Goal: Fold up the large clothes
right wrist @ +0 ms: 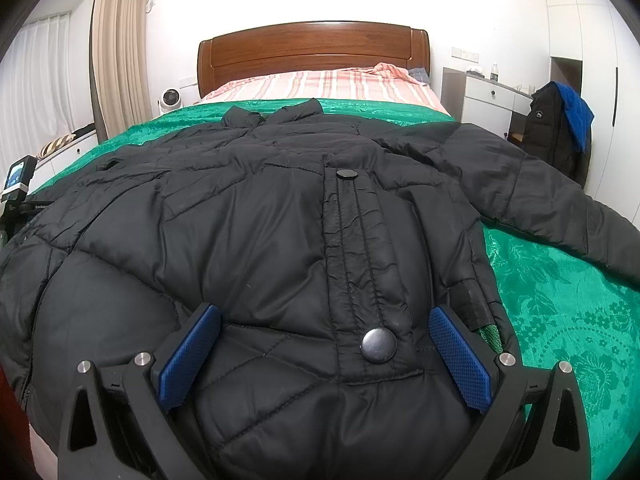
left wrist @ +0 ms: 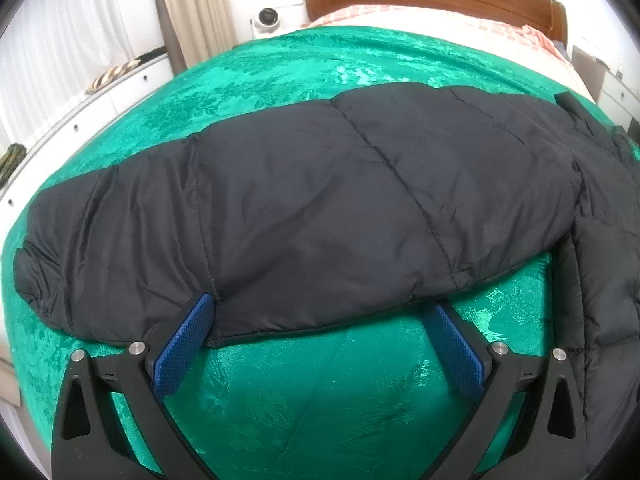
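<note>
A black quilted puffer jacket (right wrist: 280, 208) lies front up on the green bedspread (right wrist: 560, 300), collar toward the headboard, one sleeve stretched to the right. In the left wrist view its other sleeve (left wrist: 300, 216) lies across the bedspread (left wrist: 320, 400). My left gripper (left wrist: 320, 312) is open at the sleeve's near edge; its blue fingertips (left wrist: 188, 344) touch or slightly overlap the fabric. My right gripper (right wrist: 324, 320) is open over the jacket's lower front, straddling the placket and a round snap button (right wrist: 378, 345).
A wooden headboard (right wrist: 312, 52) and pink striped bedding (right wrist: 320, 84) sit at the bed's far end. White drawers (right wrist: 492, 108) and a chair draped with dark and blue clothes (right wrist: 560, 128) stand at the right. Curtains, a small white fan (right wrist: 170, 100) and a low cabinet (left wrist: 80, 108) are at left.
</note>
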Tool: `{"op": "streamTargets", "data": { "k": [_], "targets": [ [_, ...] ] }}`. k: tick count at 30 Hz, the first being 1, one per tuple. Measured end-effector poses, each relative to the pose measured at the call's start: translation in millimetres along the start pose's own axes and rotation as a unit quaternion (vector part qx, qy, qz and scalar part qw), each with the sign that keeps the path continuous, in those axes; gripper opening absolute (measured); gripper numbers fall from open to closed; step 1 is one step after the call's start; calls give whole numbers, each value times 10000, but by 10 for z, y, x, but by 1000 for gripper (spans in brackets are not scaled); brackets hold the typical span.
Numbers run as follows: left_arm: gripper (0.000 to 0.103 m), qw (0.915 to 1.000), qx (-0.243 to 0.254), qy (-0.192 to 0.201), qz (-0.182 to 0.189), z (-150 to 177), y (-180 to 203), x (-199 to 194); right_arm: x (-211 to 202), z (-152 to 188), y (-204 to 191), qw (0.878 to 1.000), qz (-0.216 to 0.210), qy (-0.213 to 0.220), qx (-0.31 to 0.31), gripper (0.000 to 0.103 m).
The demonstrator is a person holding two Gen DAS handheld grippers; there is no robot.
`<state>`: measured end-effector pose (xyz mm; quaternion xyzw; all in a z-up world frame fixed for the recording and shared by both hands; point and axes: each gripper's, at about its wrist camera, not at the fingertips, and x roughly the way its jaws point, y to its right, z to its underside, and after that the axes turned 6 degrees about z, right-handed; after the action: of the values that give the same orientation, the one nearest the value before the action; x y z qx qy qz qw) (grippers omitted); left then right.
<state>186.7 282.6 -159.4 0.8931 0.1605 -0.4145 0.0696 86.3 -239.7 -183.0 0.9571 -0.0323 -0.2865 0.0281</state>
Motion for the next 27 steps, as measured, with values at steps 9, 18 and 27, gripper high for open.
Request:
{"op": "streamTargets", "data": {
  "k": [9,18,27],
  "targets": [
    [103,10000,4,-1,-5,-7,11,4,8,-2,11,10000,11,7,-12,103],
    [103,10000,3,0,-4,-7,6,5,12,0,7,10000,20,4,-16,103],
    [103,10000,3,0,-4,-7,6,4,13,-29,16,10000,0,-38,-28,103]
  ]
}}
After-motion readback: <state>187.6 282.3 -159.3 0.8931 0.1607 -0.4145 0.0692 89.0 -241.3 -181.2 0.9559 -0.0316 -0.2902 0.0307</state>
